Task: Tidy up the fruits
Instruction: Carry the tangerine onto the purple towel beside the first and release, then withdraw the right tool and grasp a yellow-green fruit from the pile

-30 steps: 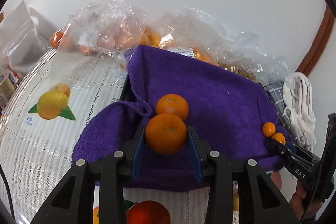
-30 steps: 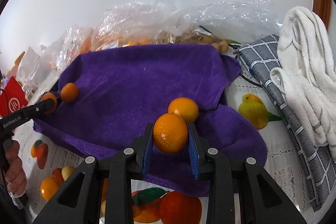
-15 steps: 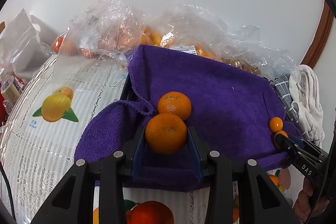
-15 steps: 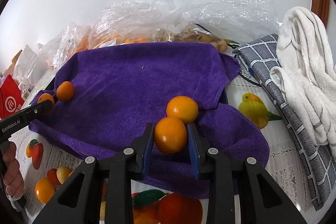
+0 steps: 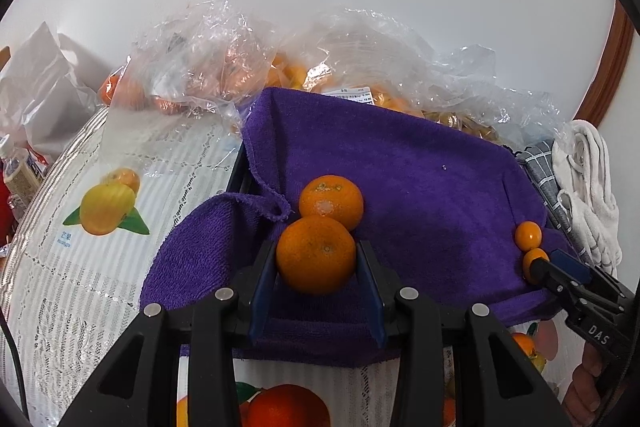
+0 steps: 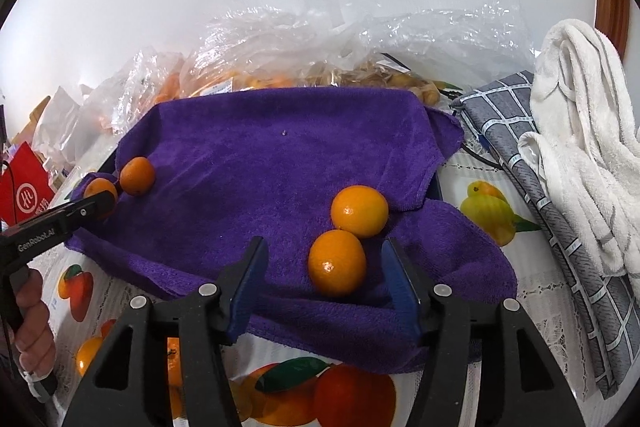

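- Underfoot of everything, a white ribbed tablecloth (image 5: pixel 80 267) with lace bands and glossy printed fruit.
- Draped over it, a purple towel (image 5: pixel 420 187): thick, soft pile, rumpled and folded over at the near corners. Serves as the landing spot for the fruit.
- Heaped behind, crinkled clear plastic bags (image 5: pixel 360 67) with more orange fruit showing dimly through the film.
- At the right edge, a fluffy white towel (image 6: pixel 580 127) lying on a grey checked cloth (image 6: pixel 520 147).
- Right gripper (image 6: pixel 324 245): jaws now spread wide, where half a second ago gripped shut on fruit. Released a small orange (image 6: pixel 337 263) onto the towel pile, between the blue pads but touching neither.
- Reads as one placement just finished; by judgement, free to back away and fetch the next piece.
- Left gripper (image 5: pixel 316 255): as before, clamped on a mandarin (image 5: pixel 316 254), low at the near left part of the towel. Cannot tell whether resting on the pile or just above. Release not yet made.
- Touching it from behind, a second mandarin (image 5: pixel 331 201): flattened round, dull pebbled skin, pale stem scar on top.
- Just beyond the released orange, its neighbour (image 6: pixel 359 211): smoother, shinier, rounder. Touching or nearly so.
- Likely to roll little, given the soft pile.
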`<state>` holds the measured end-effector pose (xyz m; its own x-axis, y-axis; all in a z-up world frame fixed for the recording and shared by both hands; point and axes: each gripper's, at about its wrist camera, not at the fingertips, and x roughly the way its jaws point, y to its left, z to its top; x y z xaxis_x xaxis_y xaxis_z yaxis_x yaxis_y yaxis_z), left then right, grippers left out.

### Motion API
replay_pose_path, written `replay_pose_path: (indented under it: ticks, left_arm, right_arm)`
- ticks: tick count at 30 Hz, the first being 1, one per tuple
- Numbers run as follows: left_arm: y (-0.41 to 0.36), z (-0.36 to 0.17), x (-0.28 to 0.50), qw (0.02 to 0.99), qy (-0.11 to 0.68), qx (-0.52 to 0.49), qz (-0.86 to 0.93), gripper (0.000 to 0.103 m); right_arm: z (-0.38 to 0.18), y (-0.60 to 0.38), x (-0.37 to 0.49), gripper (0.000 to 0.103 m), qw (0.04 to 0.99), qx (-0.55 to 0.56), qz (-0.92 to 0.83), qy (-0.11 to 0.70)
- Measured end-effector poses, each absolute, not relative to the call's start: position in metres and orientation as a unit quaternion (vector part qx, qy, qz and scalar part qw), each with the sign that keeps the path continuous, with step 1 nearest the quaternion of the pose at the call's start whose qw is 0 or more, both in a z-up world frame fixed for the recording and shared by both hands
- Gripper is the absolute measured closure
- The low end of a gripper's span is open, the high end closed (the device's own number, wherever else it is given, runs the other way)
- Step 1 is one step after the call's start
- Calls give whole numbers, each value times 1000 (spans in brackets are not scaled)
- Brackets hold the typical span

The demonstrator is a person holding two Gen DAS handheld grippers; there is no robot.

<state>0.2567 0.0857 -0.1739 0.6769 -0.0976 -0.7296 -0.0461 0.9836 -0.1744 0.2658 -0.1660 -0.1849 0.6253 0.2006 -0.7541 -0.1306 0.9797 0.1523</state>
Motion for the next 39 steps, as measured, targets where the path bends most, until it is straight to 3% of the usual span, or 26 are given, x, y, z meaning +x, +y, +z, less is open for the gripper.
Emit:
replay_pose_path:
  ticks: [4, 13, 26, 39]
  left_arm:
    - [84, -171, 256, 910, 402, -94, -24, 45]
    - [81, -157, 249, 922, 375, -90, -26, 38]
    - [100, -133, 217, 932, 343, -111, -21, 38]
    - [129, -172, 143, 905, 414, -97, 5, 38]
  right_arm:
    - [-180, -169, 262, 44, 905, 53, 91, 413]
    - [-163, -169, 252, 44, 914, 38, 64, 400]
    - [-140, -176, 206, 44, 910, 14, 24, 414]
    - [-158, -162, 166, 53, 893, 30, 79, 441]
